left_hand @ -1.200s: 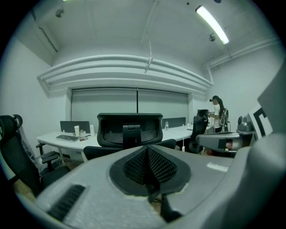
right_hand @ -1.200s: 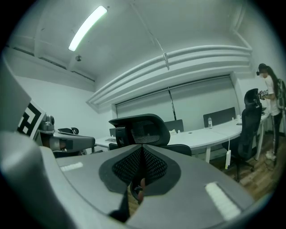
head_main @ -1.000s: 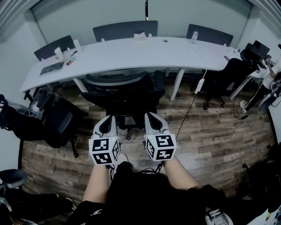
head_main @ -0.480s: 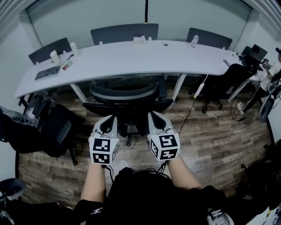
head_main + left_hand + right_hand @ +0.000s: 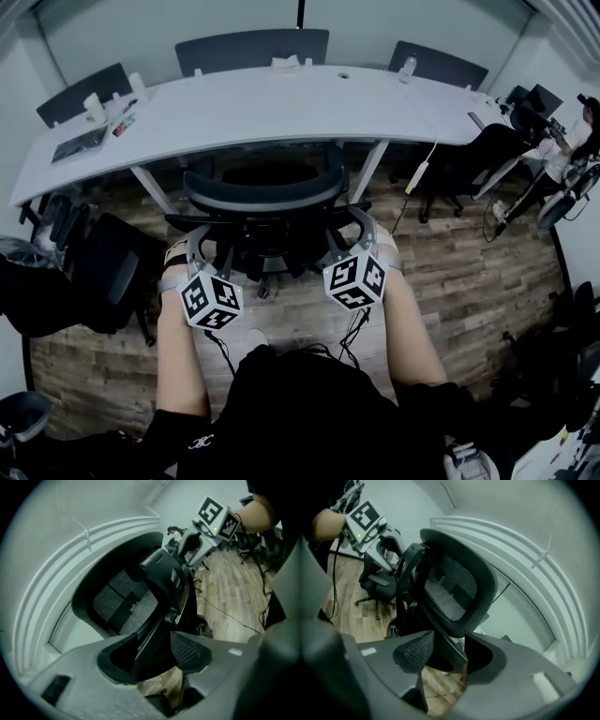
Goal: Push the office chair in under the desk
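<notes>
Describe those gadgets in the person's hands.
The left hand-held gripper and right hand-held gripper are grey, with dark textured pads, a black-and-white marker cube and a black cable. Sleeves are black. Their jaws have just been opening around the black office chair's frame.

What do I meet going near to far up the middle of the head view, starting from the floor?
Wood-plank floor → black mesh office chair → long white curved desk → dark grey chair behind the desk → pale wall.

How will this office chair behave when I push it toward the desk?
The office chair likely rolls easily: wheeled base on smooth wood floor. It may veer or swivel on that single base. Its mesh back probably flexes; the frame seems firmer.
</notes>
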